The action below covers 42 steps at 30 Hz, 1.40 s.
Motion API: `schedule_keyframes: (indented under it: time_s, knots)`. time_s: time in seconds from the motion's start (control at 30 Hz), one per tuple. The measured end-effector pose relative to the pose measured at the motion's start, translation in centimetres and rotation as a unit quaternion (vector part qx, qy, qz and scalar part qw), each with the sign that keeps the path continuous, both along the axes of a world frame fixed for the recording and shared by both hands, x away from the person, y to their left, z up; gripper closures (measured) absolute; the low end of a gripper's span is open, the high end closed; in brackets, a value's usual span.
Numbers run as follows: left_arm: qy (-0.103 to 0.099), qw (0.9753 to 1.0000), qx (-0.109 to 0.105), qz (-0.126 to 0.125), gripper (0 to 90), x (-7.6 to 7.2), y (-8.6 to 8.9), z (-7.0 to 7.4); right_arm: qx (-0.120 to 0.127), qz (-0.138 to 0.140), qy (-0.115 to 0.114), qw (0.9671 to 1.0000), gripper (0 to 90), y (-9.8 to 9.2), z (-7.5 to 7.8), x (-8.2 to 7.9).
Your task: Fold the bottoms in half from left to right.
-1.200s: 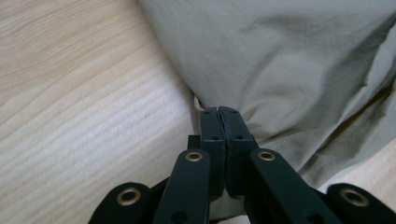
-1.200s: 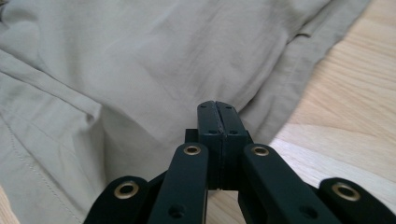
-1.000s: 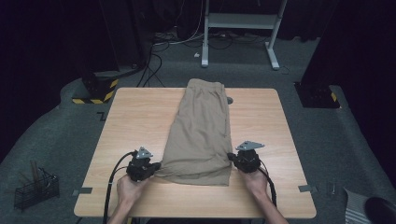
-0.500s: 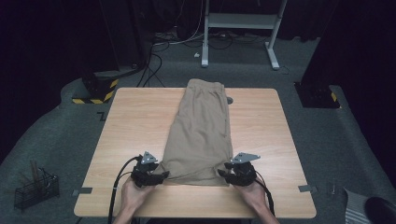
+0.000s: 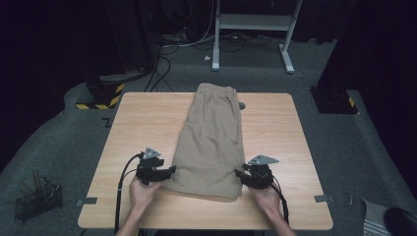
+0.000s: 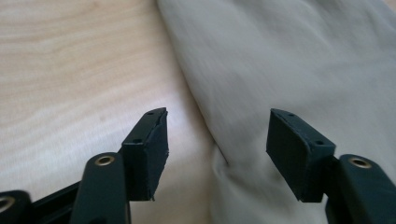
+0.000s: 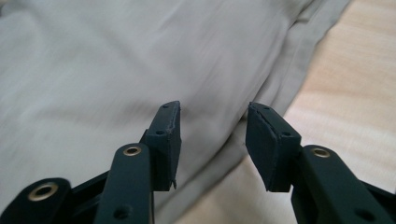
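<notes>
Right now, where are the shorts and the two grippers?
shorts (image 5: 212,142): high view, middle of the tan cloth.
left gripper (image 5: 170,171): high view, between its jaw tips, at the shorts' near left corner.
right gripper (image 5: 240,173): high view, between its jaw tips, at the near right corner.

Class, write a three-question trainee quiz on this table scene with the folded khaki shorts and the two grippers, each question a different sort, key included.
1. True or false: the left gripper has open jaws.
2. Multiple choice: the folded shorts lie on A) the wooden table, B) the floor, C) a chair.
3. Short answer: at which end of the shorts do the left gripper and the right gripper sit, near or far from the person?

Key: 1 true, its jaws straddle the shorts' side edge. 2 A. 3 the near end, one at each corner.
</notes>
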<state>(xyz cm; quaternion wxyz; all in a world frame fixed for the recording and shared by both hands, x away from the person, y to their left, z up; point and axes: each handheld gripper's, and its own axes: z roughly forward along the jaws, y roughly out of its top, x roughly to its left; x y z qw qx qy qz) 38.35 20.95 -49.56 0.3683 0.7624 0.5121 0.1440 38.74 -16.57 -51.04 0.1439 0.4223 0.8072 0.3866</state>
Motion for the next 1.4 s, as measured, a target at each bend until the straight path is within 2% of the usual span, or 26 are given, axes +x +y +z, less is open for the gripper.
schedule_keyframes:
  time_s: [0.1,0.17,0.27,0.33,0.43,0.5,0.53,0.6,0.67,0.73,0.83,0.9,0.93,1.0,1.03,1.1,1.17,1.23,1.37,1.4]
  knots:
    - [0.007,0.9999,0.002,0.011,45.2,1.3,-0.3,-0.5,-0.007,-0.016,0.005,0.9998,60.5,0.3,-0.1,1.3]
    - [0.013,0.9999,0.001,0.007,51.1,2.0,-0.6,-0.9,-0.006,-0.019,0.016,0.9997,67.1,0.3,-0.4,2.1]
    - [0.021,0.9998,-0.002,-0.004,65.8,2.4,-0.8,-1.4,-0.01,-0.012,0.016,0.9998,80.0,0.4,-0.5,2.5]
    - [0.02,0.9996,0.01,-0.018,76.3,2.3,-1.0,-1.4,-0.017,-0.003,0.012,0.9998,88.0,0.4,-0.4,2.4]
    - [0.019,0.9982,0.042,-0.038,89.4,1.2,-1.3,-1.3,-0.019,0.001,0.009,0.9998,90.0,0.1,-0.4,2.1]
    - [0.023,0.9972,0.057,-0.044,90.0,0.3,-1.1,-1.5,-0.024,-0.001,0.001,0.9997,90.0,-0.5,-0.3,1.7]
    - [0.028,0.9975,0.05,-0.042,90.0,-0.3,-0.7,-1.5,-0.029,-0.004,-0.005,0.9996,90.0,-0.8,-0.3,1.4]
    - [0.028,0.9971,0.054,-0.046,90.0,-1.1,-0.3,-1.4,-0.026,-0.008,0.003,0.9996,89.8,-1.9,-0.4,0.8]
    - [0.013,0.9984,0.029,-0.046,89.7,-1.4,-0.1,-1.1,-0.019,-0.004,0.007,0.9998,87.4,-2.6,-0.4,0.4]
    - [0.011,0.9992,-0.006,-0.038,73.5,-0.7,-0.2,-0.7,-0.019,-0.004,-0.001,0.9998,79.4,-2.7,-0.2,0.2]
    - [0.005,0.9994,-0.015,-0.032,56.6,0.9,-1.2,-0.6,0.0,-0.013,-0.007,0.9999,70.0,-2.5,0.2,0.7]
    - [0.013,0.9995,-0.02,-0.02,48.9,2.2,-1.9,-0.9,0.002,-0.021,-0.01,0.9997,65.5,-2.1,0.4,1.3]
    - [0.014,0.9994,-0.028,-0.016,47.0,2.8,-2.1,-1.0,0.0,-0.024,-0.01,0.9997,64.5,-1.9,0.4,1.7]
    - [0.016,0.9994,-0.03,-0.01,45.9,3.8,-2.6,-1.2,0.002,-0.028,-0.003,0.9996,64.7,-1.6,0.3,2.6]
    - [0.015,0.9993,-0.034,-0.008,46.4,4.2,-2.9,-1.3,0.003,-0.03,0.002,0.9996,66.4,-1.5,0.1,3.0]
    - [0.022,0.9993,-0.027,-0.013,50.9,5.1,-3.6,-1.5,0.001,-0.028,0.013,0.9995,72.8,-1.3,-0.1,3.6]
    - [0.026,0.9994,-0.011,-0.019,61.1,5.5,-4.3,-1.8,-0.004,-0.024,0.007,0.9997,81.8,-1.0,-0.4,3.8]
    - [0.02,0.9995,-0.007,-0.025,72.5,5.6,-4.7,-2.0,-0.012,-0.02,0.0,0.9997,88.6,-0.9,-0.5,3.6]
    - [0.014,0.9987,0.028,-0.039,85.8,5.0,-4.9,-1.7,-0.017,-0.019,-0.001,0.9997,90.0,-1.4,-0.7,3.3]
    - [0.016,0.9987,0.029,-0.04,87.0,4.8,-4.9,-1.7,-0.019,-0.021,-0.003,0.9996,90.0,-1.7,-0.7,3.2]
